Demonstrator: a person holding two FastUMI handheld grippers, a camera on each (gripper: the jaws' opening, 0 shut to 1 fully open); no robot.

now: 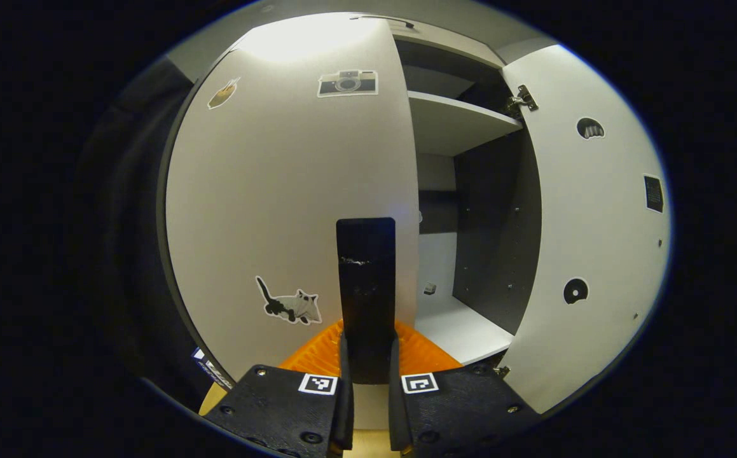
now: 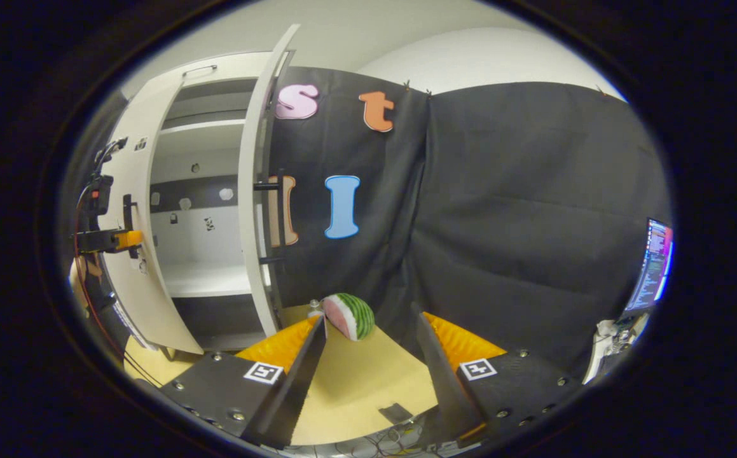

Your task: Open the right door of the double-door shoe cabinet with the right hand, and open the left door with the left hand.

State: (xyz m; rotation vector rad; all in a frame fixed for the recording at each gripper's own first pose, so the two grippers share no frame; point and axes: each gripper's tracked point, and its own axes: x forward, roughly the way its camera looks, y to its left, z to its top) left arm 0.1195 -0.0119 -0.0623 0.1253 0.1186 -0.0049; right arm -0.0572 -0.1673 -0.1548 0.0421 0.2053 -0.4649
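Pulling the left door (image 1: 292, 191) is the step we judge to be in hand: in the left gripper view our left hand-held gripper (image 1: 367, 346) is clamped on that door's dark vertical handle (image 1: 365, 280), both fingers pressing its sides. The shoe cabinet (image 2: 203, 210) stands at the left of the right gripper view, its right door (image 1: 587, 222) already swung wide and its white shelves (image 1: 457, 121) bare inside, while the left door stands partly open, angled out from the cabinet front. We think the next move calls for drawing the handle outward along the door's arc, keeping the grip square so the fingers do not slip off. Our right hand-held gripper (image 2: 368, 340) hangs free over the desk (image 2: 362, 381) with its fingers well apart, holding nothing. The desk is pale wood. Black cloth walls the booth behind the cabinet, and a lit screen (image 2: 654, 267) sits at the far right. Smaller things: a watermelon slice (image 2: 349, 315) rests on the desk near the right door's foot, and a cat sticker (image 1: 289, 305) and a camera sticker (image 1: 347, 83) mark the left door.
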